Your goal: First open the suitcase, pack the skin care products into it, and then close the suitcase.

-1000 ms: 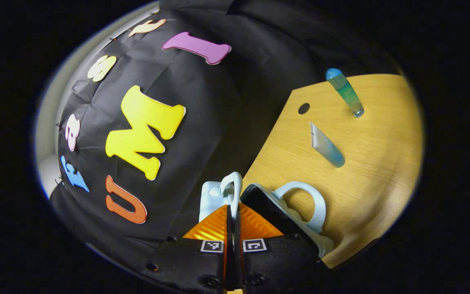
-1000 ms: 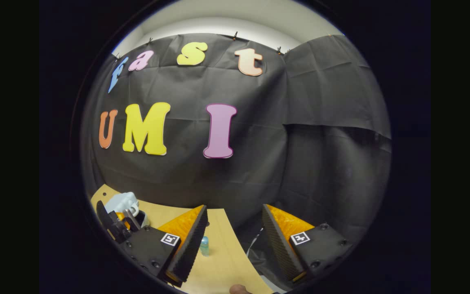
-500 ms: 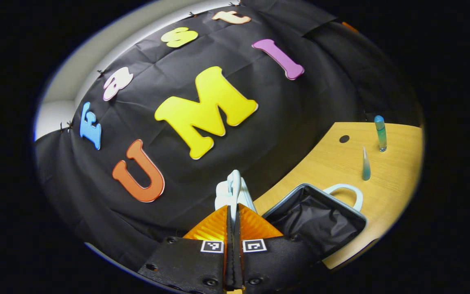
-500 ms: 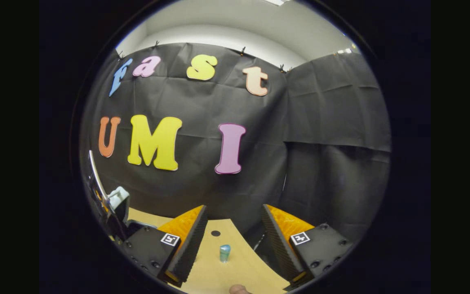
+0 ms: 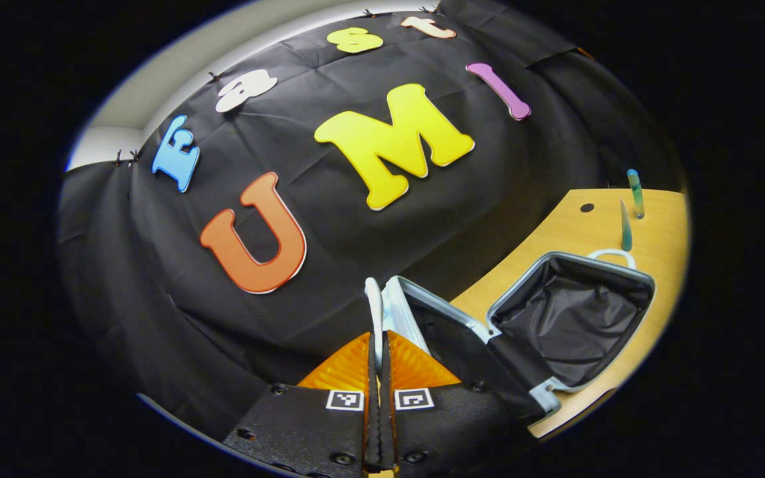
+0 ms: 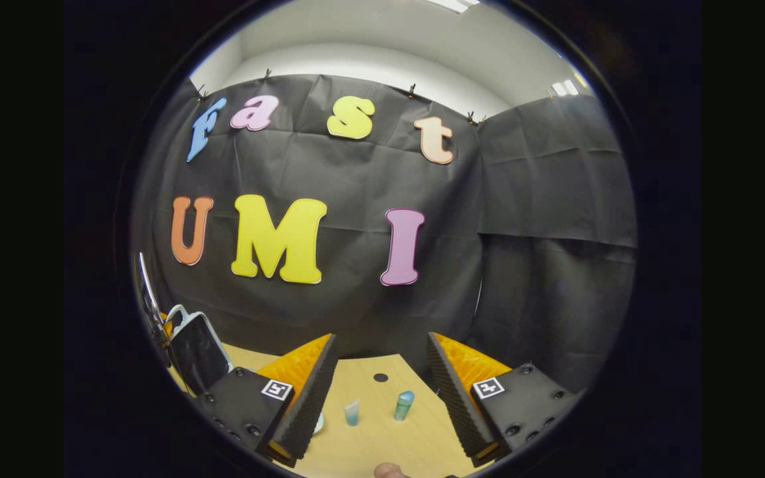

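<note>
In the left gripper view, the left tongs (image 5: pixel 376 345) are pressed together on a pale handle (image 5: pixel 374 309) at the edge of the suitcase lid (image 5: pixel 422 318), with no gap showing between the two fingers. The lid is held raised, so the suitcase (image 5: pixel 572 318) lies open on the worktop (image 5: pixel 555 232), its dark lined inside facing up; holding the handle this way seems meant to swing the lid away from the base so the inside is free for packing. The open base lies just to the right of the lid, with a second pale handle (image 5: pixel 611 252) at its far rim. Beyond that rim stand two skin care products: a tube (image 5: pixel 625 226) and a bottle (image 5: pixel 635 192), both upright, close to each other and near the suitcase but not touching it. A dark round hole (image 5: pixel 586 208) in the worktop sits a little behind the suitcase. In the right gripper view, the right tongs (image 6: pixel 382 375) are spread wide and hold nothing, hovering above the worktop (image 6: pixel 382 438). The tube (image 6: pixel 352 413) and the bottle (image 6: pixel 404 405) stand between the two fingers but farther off, well short of any grip, which looks like a line-up for picking one. The suitcase (image 6: pixel 198 352), its lid up, sits well to the left of the products, with the other gripper at its side.
</note>
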Demonstrator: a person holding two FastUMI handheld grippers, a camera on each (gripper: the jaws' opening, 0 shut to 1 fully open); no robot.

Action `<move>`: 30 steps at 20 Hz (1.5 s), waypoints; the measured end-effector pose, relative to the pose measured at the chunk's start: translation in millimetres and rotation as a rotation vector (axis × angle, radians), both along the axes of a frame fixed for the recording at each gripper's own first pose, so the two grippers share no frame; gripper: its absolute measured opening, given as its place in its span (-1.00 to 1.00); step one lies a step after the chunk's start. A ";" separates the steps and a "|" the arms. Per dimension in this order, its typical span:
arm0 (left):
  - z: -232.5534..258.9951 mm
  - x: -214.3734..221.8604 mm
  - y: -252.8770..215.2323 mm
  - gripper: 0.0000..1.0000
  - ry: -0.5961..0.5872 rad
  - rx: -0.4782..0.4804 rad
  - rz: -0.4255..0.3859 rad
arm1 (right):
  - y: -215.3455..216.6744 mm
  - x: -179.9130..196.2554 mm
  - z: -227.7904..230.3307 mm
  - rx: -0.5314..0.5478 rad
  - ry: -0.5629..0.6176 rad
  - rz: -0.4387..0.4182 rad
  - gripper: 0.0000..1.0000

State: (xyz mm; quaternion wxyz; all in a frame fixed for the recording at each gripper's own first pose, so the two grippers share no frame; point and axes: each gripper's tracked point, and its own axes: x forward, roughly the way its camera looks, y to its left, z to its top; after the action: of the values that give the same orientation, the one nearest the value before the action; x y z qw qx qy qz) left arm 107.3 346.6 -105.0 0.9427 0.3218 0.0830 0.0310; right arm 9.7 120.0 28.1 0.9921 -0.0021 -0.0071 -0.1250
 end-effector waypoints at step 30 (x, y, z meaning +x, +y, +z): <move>-79.2 -41.2 -17.1 0.82 0.167 -0.553 0.077 | -36.6 31.8 -56.5 -0.033 0.092 0.069 0.60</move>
State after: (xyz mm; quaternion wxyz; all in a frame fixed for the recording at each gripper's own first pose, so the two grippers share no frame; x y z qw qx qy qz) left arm 66.1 329.5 -184.2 0.9827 0.0506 0.1776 0.0166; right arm 41.5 83.4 -28.4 0.9950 -0.0238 0.0364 -0.0904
